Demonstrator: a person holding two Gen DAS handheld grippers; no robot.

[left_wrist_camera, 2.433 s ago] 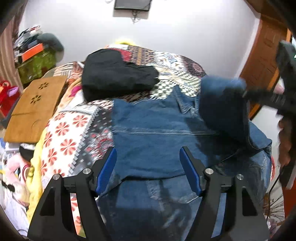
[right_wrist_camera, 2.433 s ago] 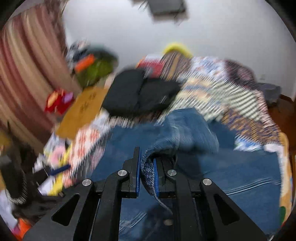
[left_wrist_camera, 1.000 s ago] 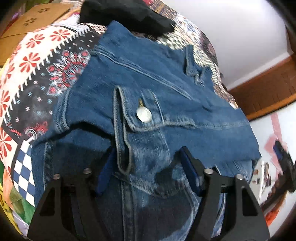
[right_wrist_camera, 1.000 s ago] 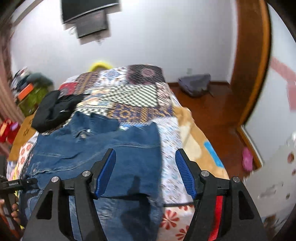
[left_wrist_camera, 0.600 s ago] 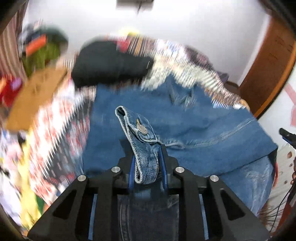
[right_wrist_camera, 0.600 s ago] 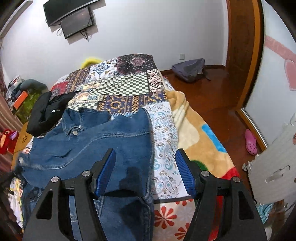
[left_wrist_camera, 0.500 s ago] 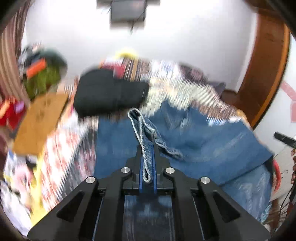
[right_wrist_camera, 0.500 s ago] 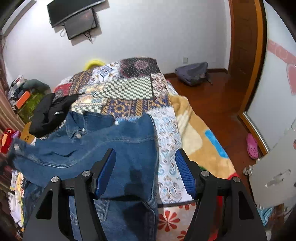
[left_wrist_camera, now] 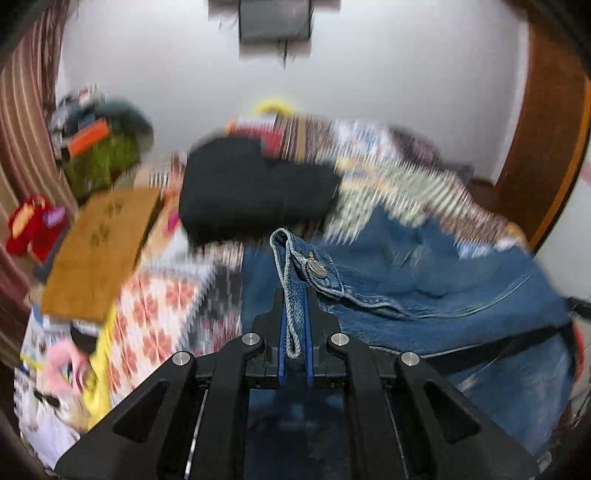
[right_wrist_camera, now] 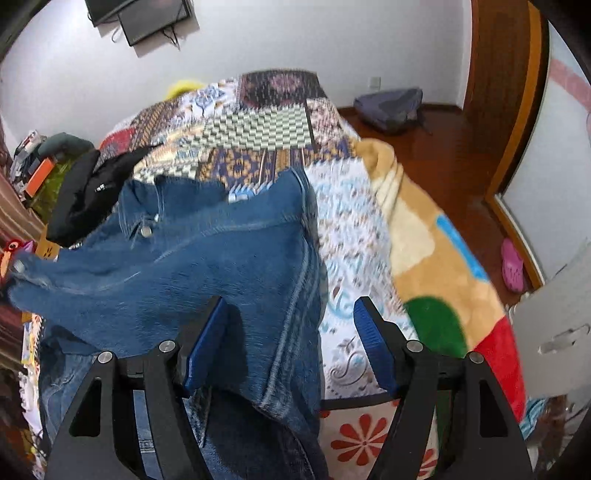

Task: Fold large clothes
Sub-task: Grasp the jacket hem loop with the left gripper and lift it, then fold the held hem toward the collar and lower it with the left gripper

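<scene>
left gripper (left_wrist_camera: pixel 294 334): jaws together, clamped on the denim cuff (left_wrist_camera: pixel 295 269); the cuff stood up out of the blue pads, its metal button (left_wrist_camera: pixel 317 268) facing right.
right gripper (right_wrist_camera: pixel 291 345): jaws apart and opening wider; pads clear of the cloth, with the right edge of the denim jacket (right_wrist_camera: pixel 207 273) lying below and between them, nothing gripped.
denim jacket: spread on the patchwork bedspread (right_wrist_camera: pixel 258 133), collar (right_wrist_camera: pixel 147 206) toward the far wall, one sleeve drawn off to the left edge of the right wrist view.
jacket in left view: body (left_wrist_camera: pixel 436 280) lay right of the clamped cuff, more denim underneath toward the lower right.
black garment (left_wrist_camera: pixel 247 192): bunched on the bed beyond the jacket, near the collar; I could not tell whether they touched.
blanket (right_wrist_camera: pixel 417 236): tan with coloured patches, along the right side of the bed, beside the bedspread.
wooden board (left_wrist_camera: pixel 99 251): left of the bed, flat.
wall: white, dark screen (right_wrist_camera: pixel 147 14) mounted high.
floor: brown wood, grey bag (right_wrist_camera: pixel 391 107) by the wall, pink shoe (right_wrist_camera: pixel 511 264) at right.
image quality: left view motion-blurred, background detail unreadable.
</scene>
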